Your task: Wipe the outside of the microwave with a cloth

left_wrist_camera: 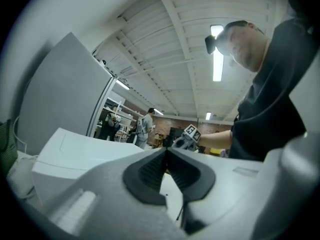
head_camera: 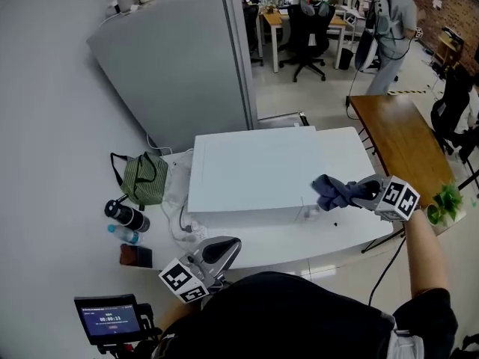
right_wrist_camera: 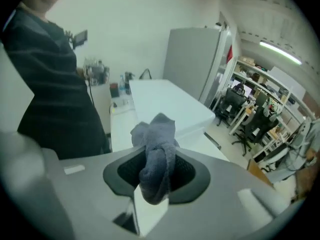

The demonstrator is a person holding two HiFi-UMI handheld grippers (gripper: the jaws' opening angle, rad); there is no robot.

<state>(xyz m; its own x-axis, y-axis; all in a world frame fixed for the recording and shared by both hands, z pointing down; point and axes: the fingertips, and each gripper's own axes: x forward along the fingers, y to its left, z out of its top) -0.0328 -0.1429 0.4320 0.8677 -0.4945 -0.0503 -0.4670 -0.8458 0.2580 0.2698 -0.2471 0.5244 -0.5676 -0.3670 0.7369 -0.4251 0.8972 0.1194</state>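
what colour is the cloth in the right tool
The cloth is plain blue-grey, seen best in the right gripper view.

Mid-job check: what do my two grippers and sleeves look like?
The left gripper and right gripper are grey plastic with black ribbed pads on the fingers; each carries a white cube with black square markers. The person wears a dark short-sleeved top.
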